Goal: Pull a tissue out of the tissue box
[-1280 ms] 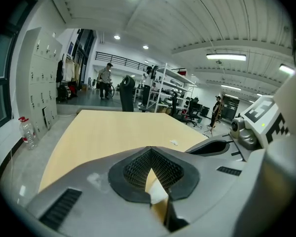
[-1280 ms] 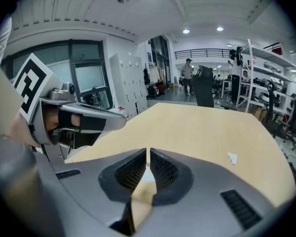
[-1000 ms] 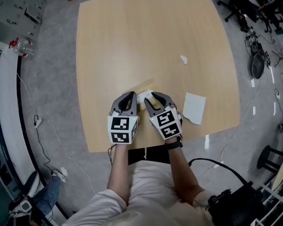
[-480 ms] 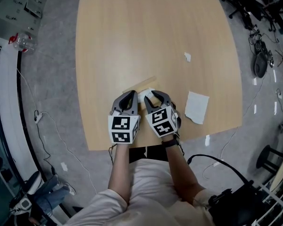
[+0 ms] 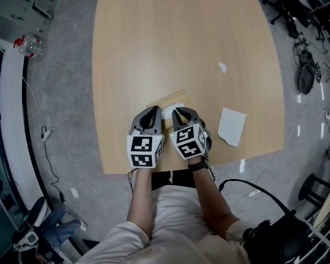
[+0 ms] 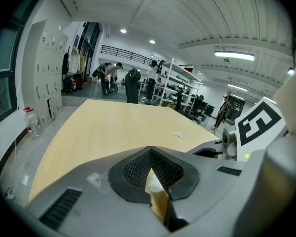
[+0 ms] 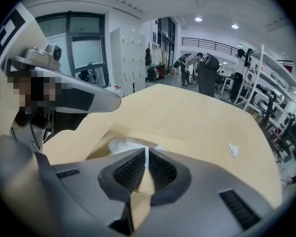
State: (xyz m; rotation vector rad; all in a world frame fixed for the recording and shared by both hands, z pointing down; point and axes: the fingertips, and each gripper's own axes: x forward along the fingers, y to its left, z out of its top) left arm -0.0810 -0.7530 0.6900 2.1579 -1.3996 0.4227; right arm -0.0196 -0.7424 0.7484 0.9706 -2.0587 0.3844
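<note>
The tissue box (image 5: 166, 98) is tan like the table and lies near the table's front edge. A white tissue (image 5: 169, 113) sticks up from its opening. My left gripper (image 5: 152, 113) is shut on the box's near left edge, and a tan sliver of the tissue box (image 6: 156, 197) shows between its pads. My right gripper (image 5: 179, 113) is over the opening with its jaws closing. In the right gripper view a thin white strip of tissue (image 7: 146, 153) is pinched between its pads, and the rest of it bunches just beyond them.
A loose white tissue sheet (image 5: 231, 126) lies on the table (image 5: 154, 32) to the right of my grippers. A small white scrap (image 5: 222, 67) lies farther back. Chairs and cables (image 5: 302, 70) crowd the floor on the right, and a bottle (image 5: 26, 44) lies at the left.
The right gripper's jaws have narrowed from wide apart to pinching the tissue, and the gripper has sunk slightly toward the box. The left gripper has stayed put.
</note>
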